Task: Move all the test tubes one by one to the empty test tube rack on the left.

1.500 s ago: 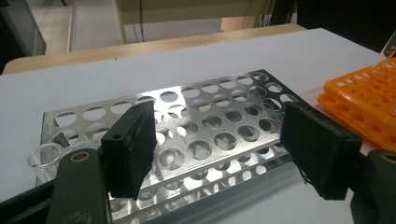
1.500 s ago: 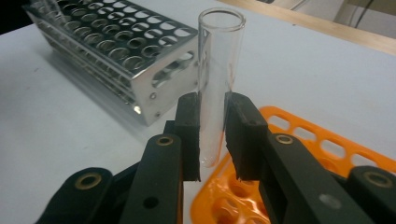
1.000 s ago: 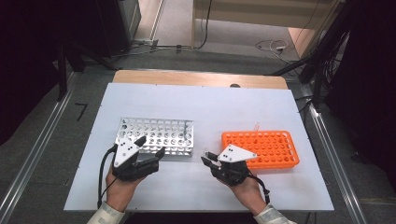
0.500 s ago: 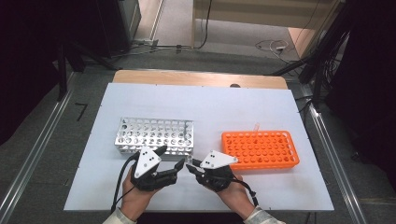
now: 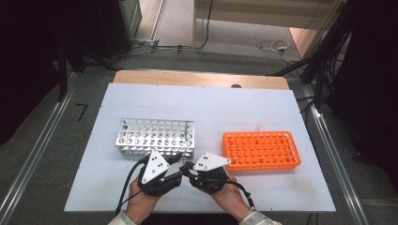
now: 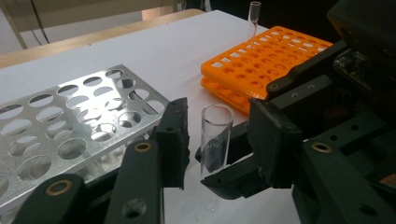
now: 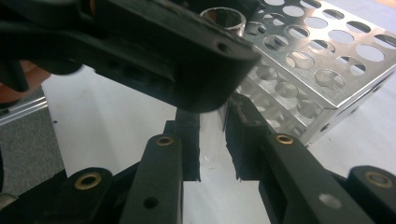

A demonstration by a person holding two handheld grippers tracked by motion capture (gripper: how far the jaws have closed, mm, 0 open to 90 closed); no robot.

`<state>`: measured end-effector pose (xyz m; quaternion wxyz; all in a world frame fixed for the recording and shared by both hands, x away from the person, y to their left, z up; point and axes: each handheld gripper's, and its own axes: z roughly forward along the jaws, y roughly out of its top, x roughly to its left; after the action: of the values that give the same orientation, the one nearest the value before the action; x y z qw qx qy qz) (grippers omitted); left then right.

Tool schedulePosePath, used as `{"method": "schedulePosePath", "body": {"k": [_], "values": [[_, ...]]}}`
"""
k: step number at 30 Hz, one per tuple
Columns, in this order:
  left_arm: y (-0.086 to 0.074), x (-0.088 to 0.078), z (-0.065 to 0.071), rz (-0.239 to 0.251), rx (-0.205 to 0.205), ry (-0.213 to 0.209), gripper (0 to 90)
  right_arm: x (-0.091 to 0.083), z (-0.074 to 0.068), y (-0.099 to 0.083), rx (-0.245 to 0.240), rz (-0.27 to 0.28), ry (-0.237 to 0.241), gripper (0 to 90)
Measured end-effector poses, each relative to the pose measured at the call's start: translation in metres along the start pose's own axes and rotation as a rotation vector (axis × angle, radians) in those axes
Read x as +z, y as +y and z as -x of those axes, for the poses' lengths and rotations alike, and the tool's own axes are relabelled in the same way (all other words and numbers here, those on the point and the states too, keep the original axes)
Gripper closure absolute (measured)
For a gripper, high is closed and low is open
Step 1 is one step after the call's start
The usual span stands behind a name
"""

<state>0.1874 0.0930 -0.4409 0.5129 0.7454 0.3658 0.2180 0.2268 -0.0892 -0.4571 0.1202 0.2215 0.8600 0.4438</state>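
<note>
Standing between left gripper [image 6: 217, 140] pads, tube [image 6: 215, 135]

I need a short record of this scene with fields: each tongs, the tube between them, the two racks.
left tongs: open, jaws just been closing, glass tube between them, gaps on both sides
right tongs: shut on the glass tube, lower down
glass tube: clear, upright, over the white table
silver rack: on the left, beside the tongs
orange rack: on the right, second tube standing at its far edge
</note>
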Motion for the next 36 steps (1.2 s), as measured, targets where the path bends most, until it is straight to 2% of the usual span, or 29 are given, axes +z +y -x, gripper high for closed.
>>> {"method": "schedulePosePath", "body": {"k": [9, 14, 15, 19, 20, 24, 28, 36], "values": [[0.000, 0.000, 0.001, -0.003, 0.014, 0.004, 72.6, -0.001, -0.001, 0.001, 0.005, 0.001, 0.007, 73.0], [0.000, -0.001, -0.001, -0.002, 0.009, 0.007, 74.8, -0.001, -0.001, 0.001, 0.007, 0.001, 0.009, 72.4], [0.000, -0.001, -0.001, -0.001, 0.009, 0.008, 74.9, -0.001, -0.001, 0.001, 0.008, 0.002, 0.011, 70.5], [0.004, -0.003, -0.004, 0.007, 0.000, 0.013, 75.3, -0.002, 0.001, 0.001, 0.018, -0.008, 0.044, 51.1], [0.005, -0.004, -0.006, 0.012, -0.004, 0.015, 75.3, -0.002, 0.002, 0.002, 0.018, -0.011, 0.044, 44.5], [0.011, -0.011, -0.018, 0.033, -0.040, 0.041, 75.4, -0.006, 0.006, 0.002, 0.032, -0.015, 0.029, 31.0], [0.015, -0.018, -0.032, 0.054, -0.077, 0.072, 75.3, -0.013, 0.011, 0.002, 0.040, -0.012, 0.004, 27.1], [0.025, -0.030, -0.051, 0.077, -0.117, 0.125, 75.3, -0.027, 0.023, -0.001, 0.061, -0.003, -0.035, 24.5]]}}
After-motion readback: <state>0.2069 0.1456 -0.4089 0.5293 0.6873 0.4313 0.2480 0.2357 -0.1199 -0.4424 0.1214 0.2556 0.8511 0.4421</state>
